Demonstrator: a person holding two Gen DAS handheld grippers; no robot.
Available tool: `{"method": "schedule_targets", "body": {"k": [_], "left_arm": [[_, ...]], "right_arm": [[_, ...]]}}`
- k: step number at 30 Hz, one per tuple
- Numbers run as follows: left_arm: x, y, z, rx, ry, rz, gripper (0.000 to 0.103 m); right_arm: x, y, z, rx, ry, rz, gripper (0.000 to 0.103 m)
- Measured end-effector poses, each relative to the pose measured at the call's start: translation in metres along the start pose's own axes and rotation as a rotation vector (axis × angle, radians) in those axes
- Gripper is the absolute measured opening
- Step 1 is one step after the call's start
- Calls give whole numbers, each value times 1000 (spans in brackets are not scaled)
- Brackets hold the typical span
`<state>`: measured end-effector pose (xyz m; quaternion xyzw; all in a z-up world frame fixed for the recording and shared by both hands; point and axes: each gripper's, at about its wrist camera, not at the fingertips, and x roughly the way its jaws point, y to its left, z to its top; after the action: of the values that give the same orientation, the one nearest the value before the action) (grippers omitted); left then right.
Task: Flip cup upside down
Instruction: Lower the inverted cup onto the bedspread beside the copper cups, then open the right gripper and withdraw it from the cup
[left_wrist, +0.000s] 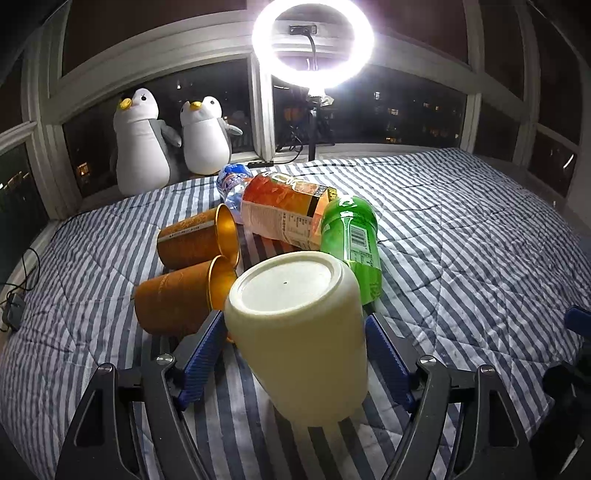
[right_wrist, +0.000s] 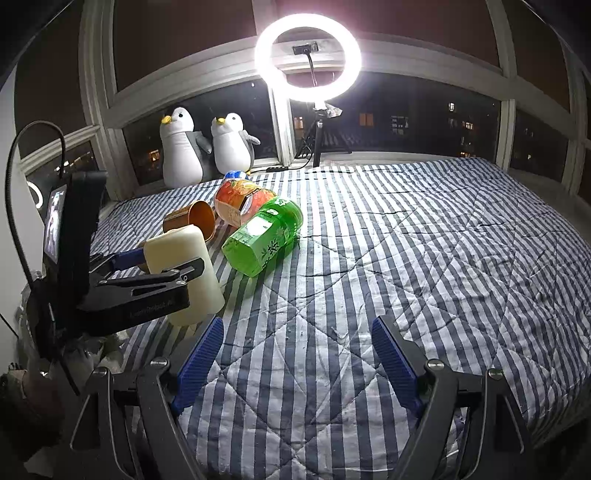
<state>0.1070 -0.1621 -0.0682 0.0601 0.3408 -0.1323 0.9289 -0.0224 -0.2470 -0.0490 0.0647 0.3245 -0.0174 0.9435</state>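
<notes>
Left gripper grips the cream cup, base up, near the bed's left edge; right gripper gapes empty. Next, seemingly: set it down rim-first.

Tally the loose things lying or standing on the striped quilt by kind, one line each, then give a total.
Cups: 3, one cream cup and two orange cups
Bottles: 3, a green bottle, an orange bottle and a clear bottle
Total: 6
</notes>
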Motion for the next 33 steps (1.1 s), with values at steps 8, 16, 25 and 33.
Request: {"method": "schedule_targets", "body": {"k": [8, 16, 25, 33], "left_arm": [[-6, 1, -12, -8, 13, -45, 80], [-9, -3, -16, 19, 14, -70, 80], [-23, 7, -17, -3, -9, -90, 96], [-59, 35, -23, -70, -41, -54, 98]], "right_arm": [[1, 8, 0, -11, 1, 10, 79], [2, 7, -1, -4, 6, 12, 79], [1, 8, -1, -2, -5, 25, 79], [-2, 19, 3, -15, -38, 31, 80]]}}
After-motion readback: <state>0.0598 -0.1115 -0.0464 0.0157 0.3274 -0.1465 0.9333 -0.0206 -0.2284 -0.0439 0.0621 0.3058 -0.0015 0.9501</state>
